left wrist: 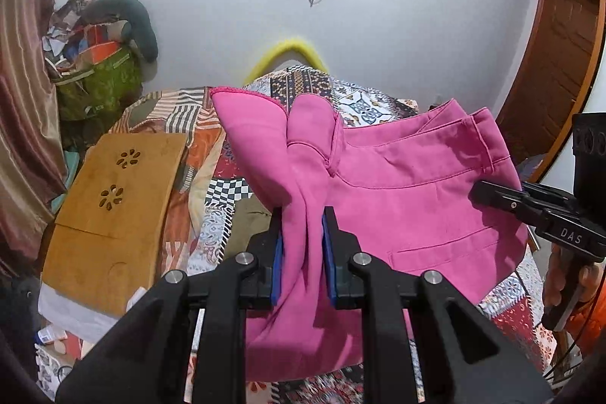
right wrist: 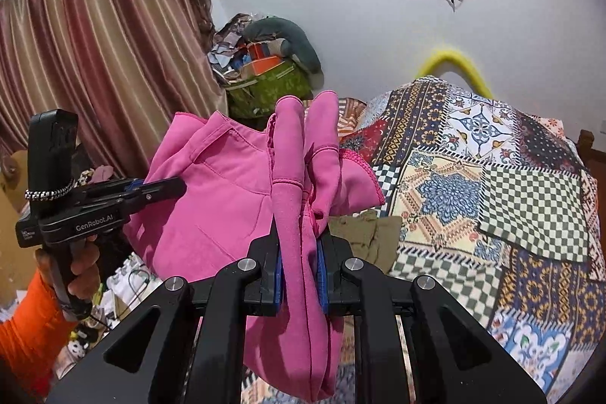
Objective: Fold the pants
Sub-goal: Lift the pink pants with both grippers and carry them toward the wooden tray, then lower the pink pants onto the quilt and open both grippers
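Observation:
The pink pants (left wrist: 409,184) hang in the air above the bed, held by both grippers. My left gripper (left wrist: 303,214) is shut on a bunched fold of the pink cloth near a hemmed leg end. My right gripper (right wrist: 299,233) is shut on another bunched fold of the pants (right wrist: 212,199). In the left wrist view the right gripper (left wrist: 488,194) reaches in from the right and meets the waistband side. In the right wrist view the left gripper (right wrist: 166,186) comes in from the left onto the cloth. The lower part of the pants hangs behind my fingers.
A patchwork bedspread (right wrist: 473,184) covers the bed below. An olive cloth (right wrist: 363,233) lies on it. A wooden lap board (left wrist: 113,214) rests at the bed's left. A pile of bags (left wrist: 98,63) and curtains (right wrist: 94,63) stand at left. A wooden door (left wrist: 560,63) is at right.

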